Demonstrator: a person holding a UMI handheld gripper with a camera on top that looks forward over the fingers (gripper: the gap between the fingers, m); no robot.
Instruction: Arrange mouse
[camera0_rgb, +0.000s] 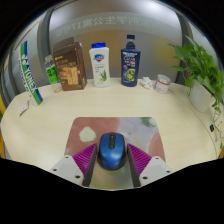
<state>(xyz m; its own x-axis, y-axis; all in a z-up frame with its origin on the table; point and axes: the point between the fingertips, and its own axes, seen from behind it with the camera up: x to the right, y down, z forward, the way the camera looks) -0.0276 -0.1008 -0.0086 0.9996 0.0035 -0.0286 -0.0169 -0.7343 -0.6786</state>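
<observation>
A blue mouse with a dark scroll wheel lies between my two fingers, over the near part of a grey mouse mat on the pale table. My gripper is shut on the mouse: the magenta pads flank it and both fingers press against its sides. The underside of the mouse is hidden, so I cannot tell whether it rests on the mat or is lifted just off it.
Along the back edge of the table stand a green-and-white tube, a small green bottle, a brown box, a white bottle, a dark blue bottle and a small jar. A leafy plant stands to the right.
</observation>
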